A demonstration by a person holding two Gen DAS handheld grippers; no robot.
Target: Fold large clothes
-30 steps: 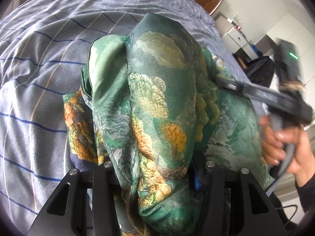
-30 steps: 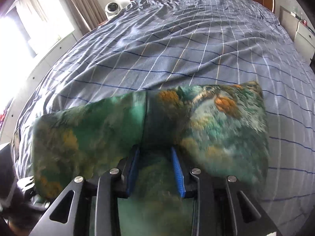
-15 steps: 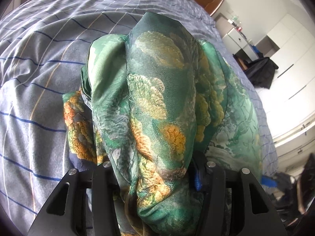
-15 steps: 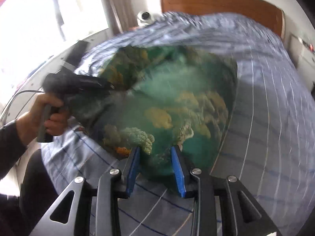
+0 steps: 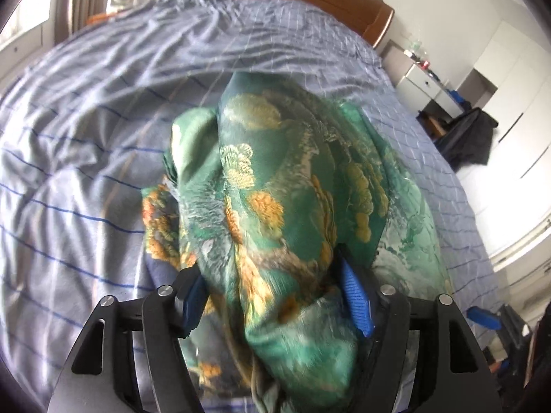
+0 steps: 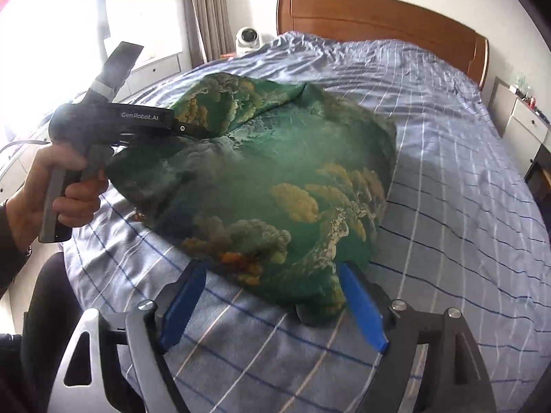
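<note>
A green garment with gold and orange floral print [image 5: 275, 172] lies bunched on the blue checked bed sheet [image 5: 86, 137]. My left gripper [image 5: 272, 275] has a thick bundle of it between its blue pads [image 5: 354, 303], and its jaws are opening. From the right wrist view the garment [image 6: 275, 172] billows over the sheet [image 6: 447, 137], one end draped over the left gripper [image 6: 193, 130], which a hand [image 6: 69, 179] holds. My right gripper [image 6: 272, 272] stands wide, jaws opening, the garment's near hem lying loose between its pads without being pressed.
A wooden headboard [image 6: 378, 17] closes the far end of the bed. A white round camera [image 6: 247, 36] stands beside it near the curtain. White drawers [image 6: 527, 124] and a black bag [image 5: 465, 137] stand to the right of the bed.
The right gripper swung the garment across toward the left gripper, then spread its jaws and let the cloth go. The left gripper rose and its jaws widened around the bundle.
</note>
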